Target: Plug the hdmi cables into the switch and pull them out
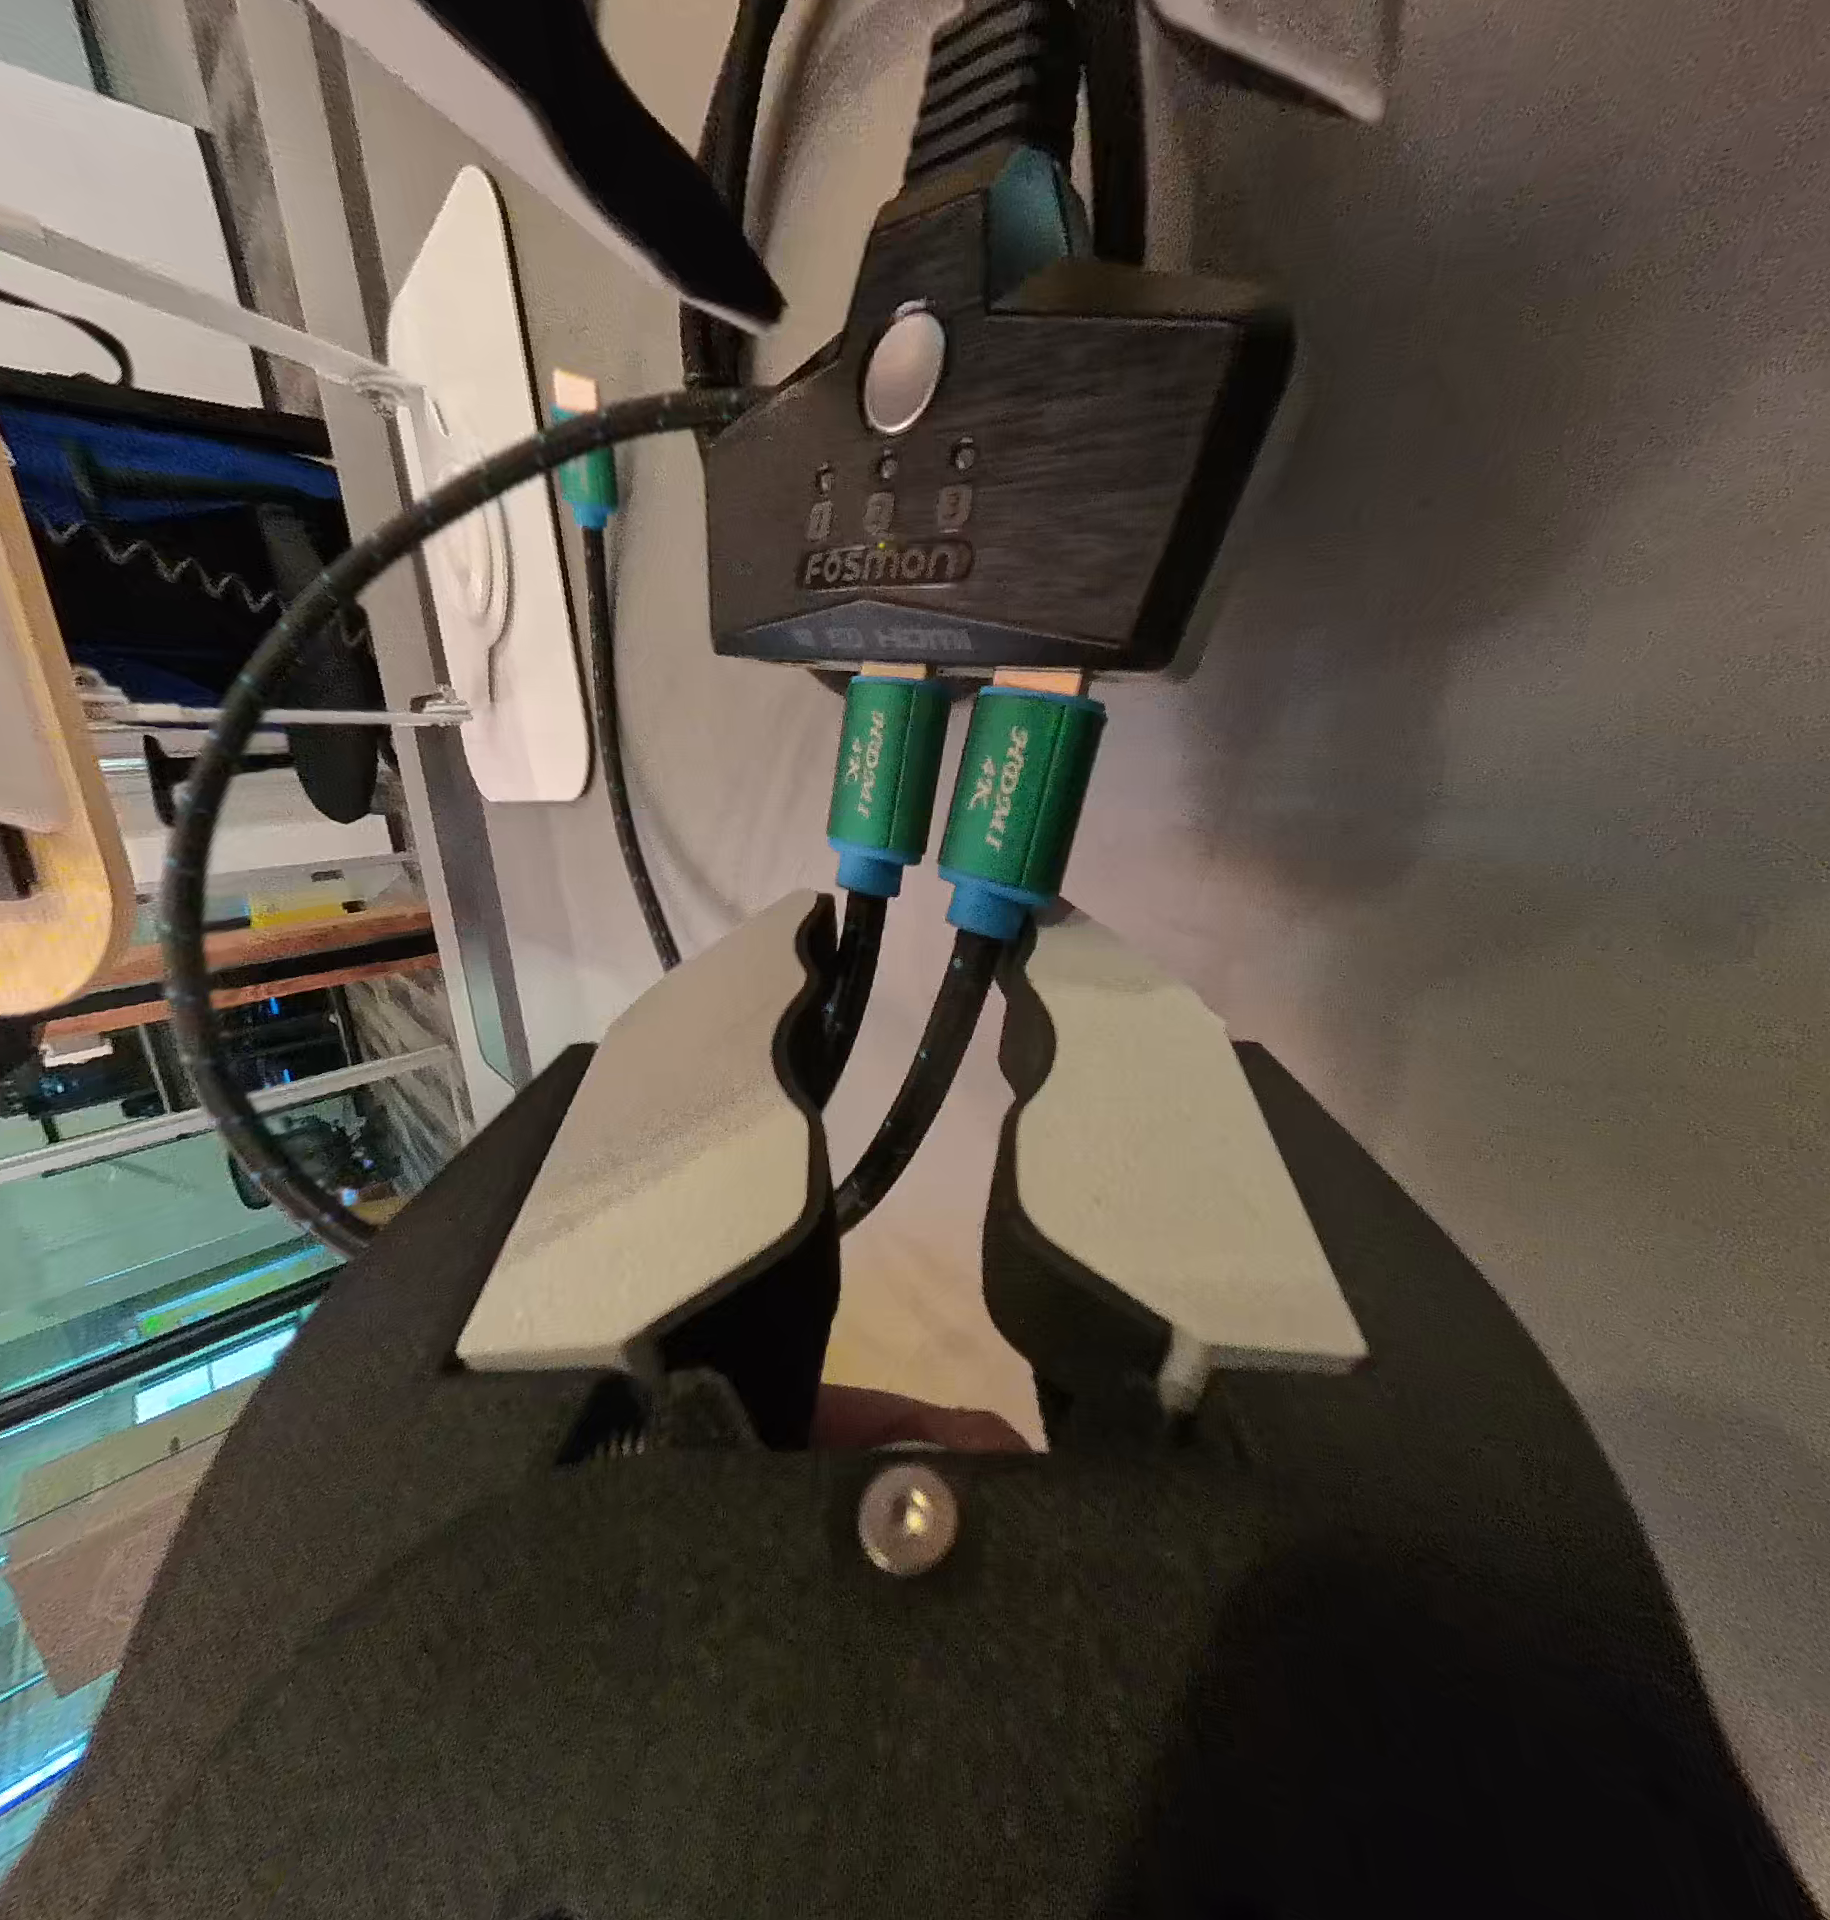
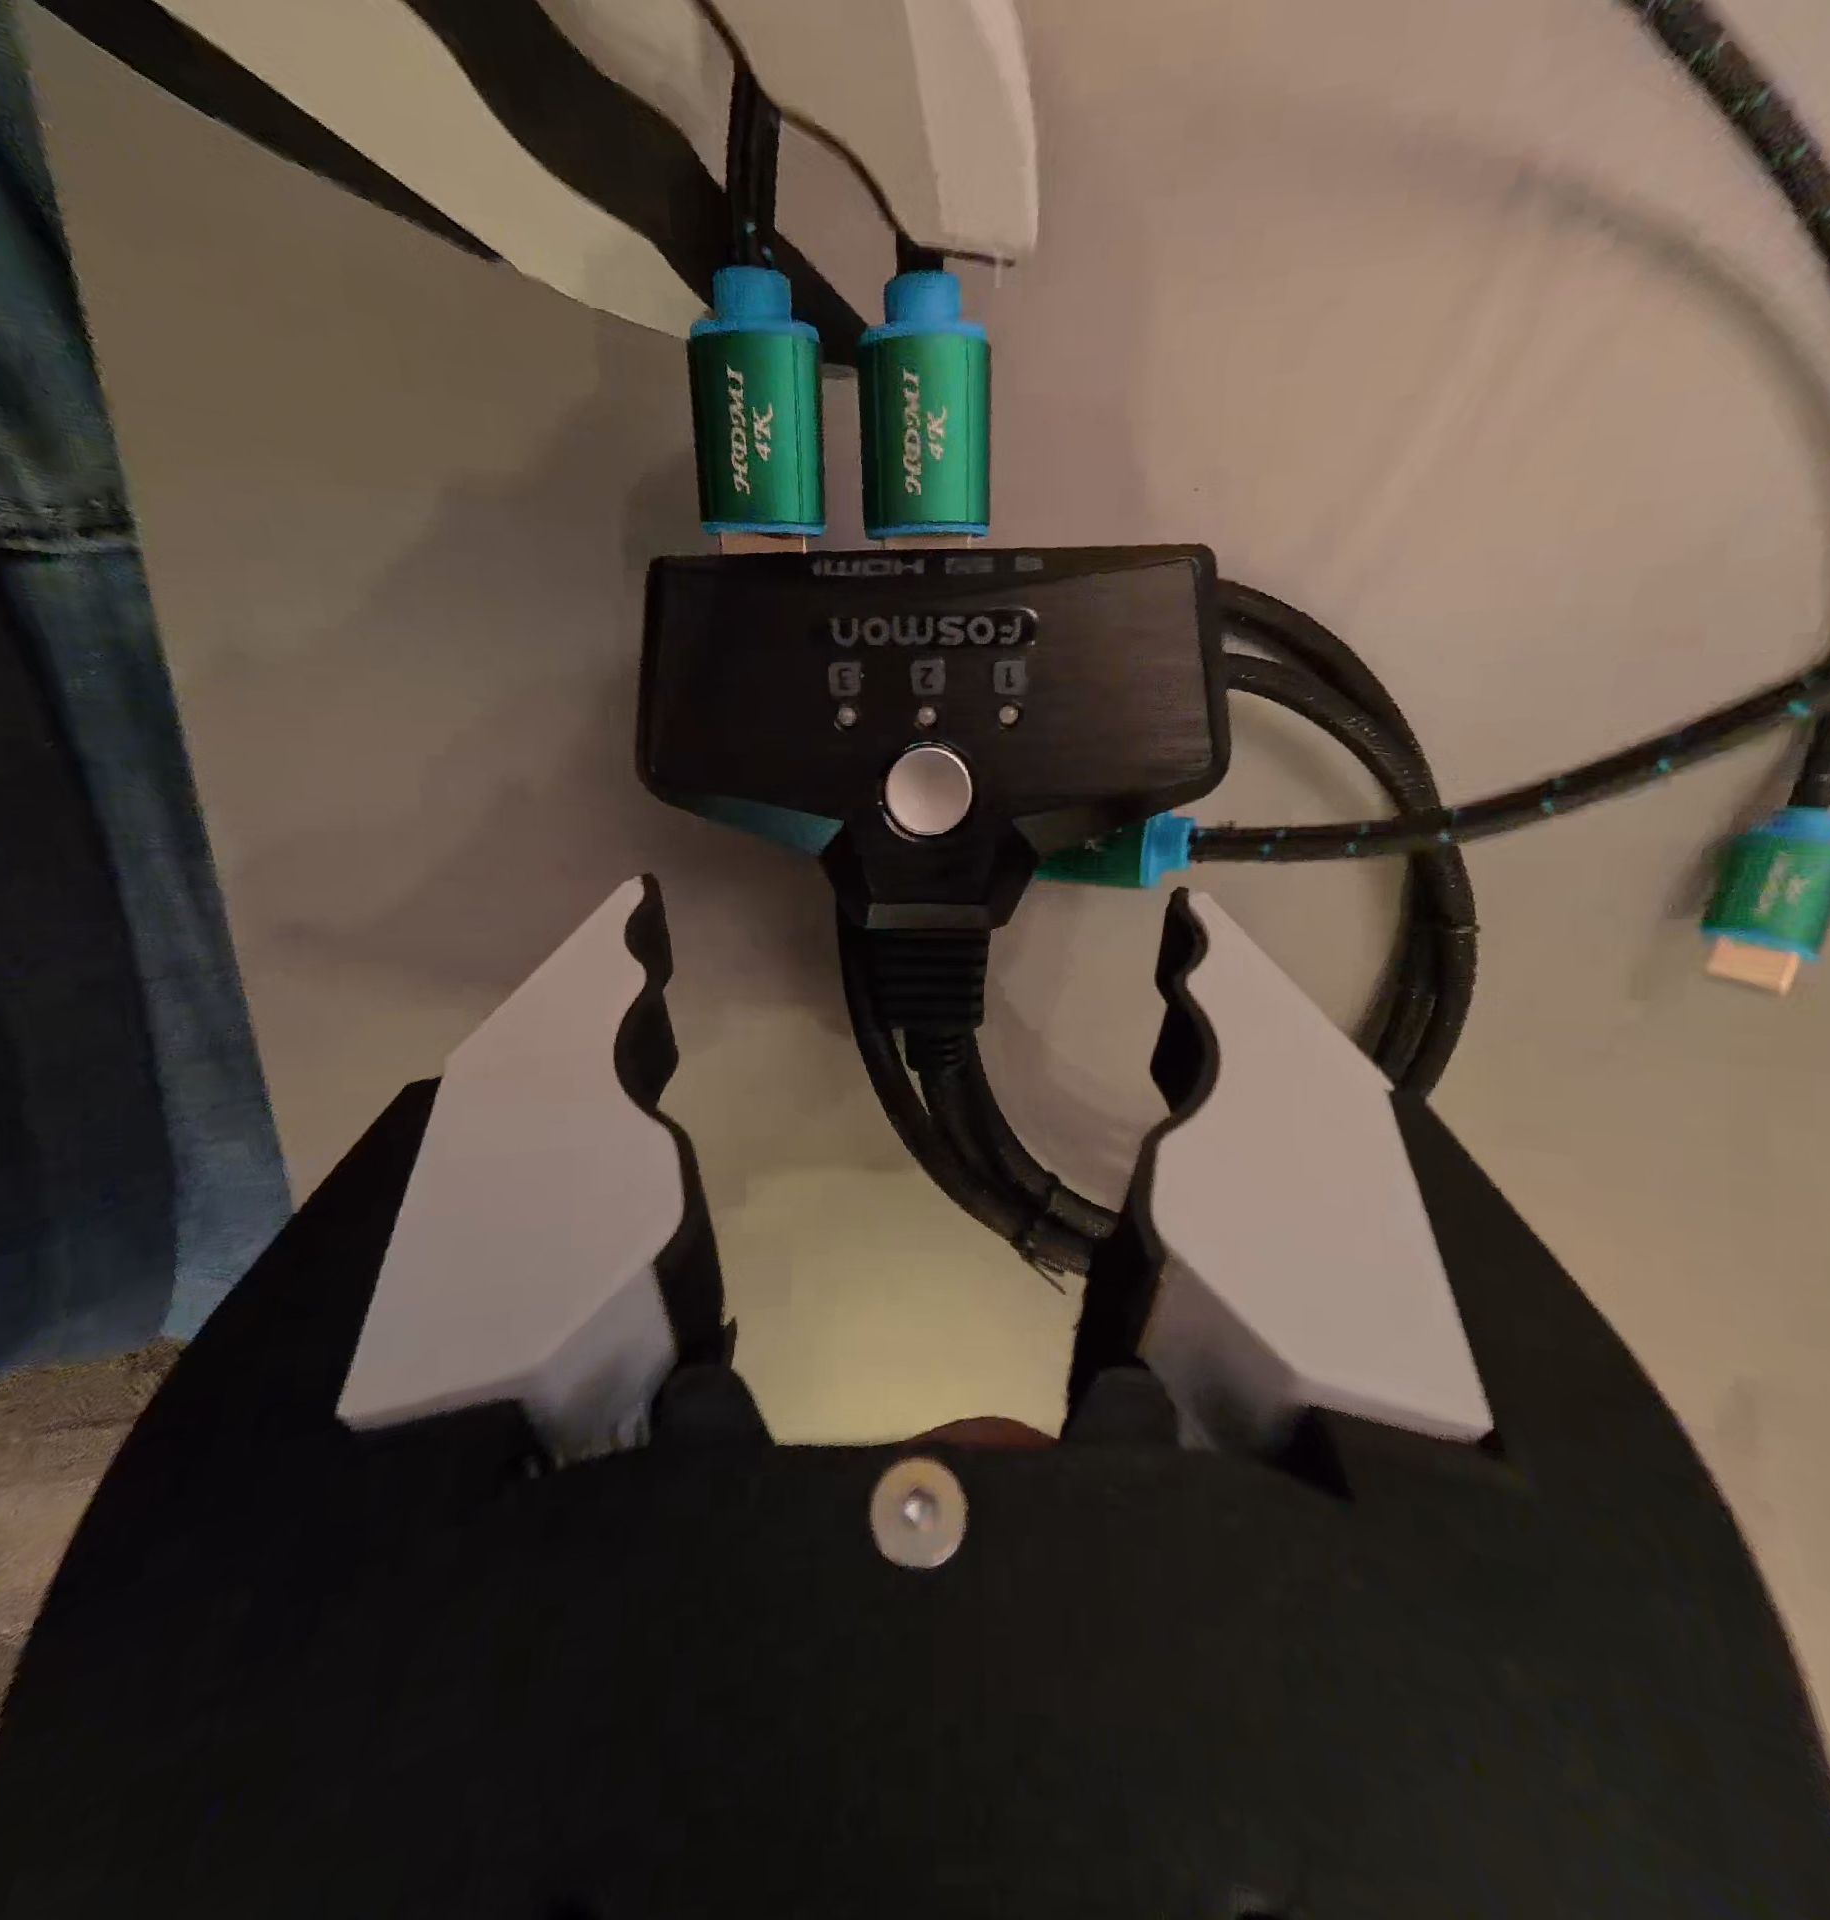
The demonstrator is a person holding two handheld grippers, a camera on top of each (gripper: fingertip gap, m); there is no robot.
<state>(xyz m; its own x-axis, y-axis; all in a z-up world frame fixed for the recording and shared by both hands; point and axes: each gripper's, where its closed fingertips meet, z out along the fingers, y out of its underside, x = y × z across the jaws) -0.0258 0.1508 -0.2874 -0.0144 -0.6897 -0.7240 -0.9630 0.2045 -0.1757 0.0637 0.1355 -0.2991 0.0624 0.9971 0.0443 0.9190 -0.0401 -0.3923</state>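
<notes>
Switch: the black switch box (image 2: pixel 932 686) lies flat on the pale table (image 2: pixel 1410 416), between the two grippers.
Plugged cables: two green plugs (image 2: pixel 755 436) (image 2: pixel 923 442) sit side by side in one edge of the switch box, with a strip of gold metal showing at each.
Loose plug: a third green plug (image 2: pixel 1768 899) lies on the table well to the side, not in any port.
Another plug: a green and blue plug (image 2: pixel 1124 847) lies partly under a corner of the switch box. How much is under there cannot be seen.
Left gripper: the left gripper (image 1: pixel 916 925) has its fingers a little apart, with both plugged cables running down between them. Whether it pinches them cannot be told.
Right gripper: the right gripper (image 2: pixel 911 904) is spread wide and holds nothing. The thick tail cable (image 2: pixel 932 997) of the switch box runs between its fingers.
In the way: a bundle of black cables (image 2: pixel 1410 894) loops beside the switch box, close to one right finger.
Around: a white pad (image 1: pixel 485 488) lies on the table farther off, and shelves (image 1: pixel 215 935) stand past the table edge.
Hard to see: the far shelves are blurry and bent by the lens. Blue cloth (image 2: pixel 59 727) fills one side of the right wrist view.
</notes>
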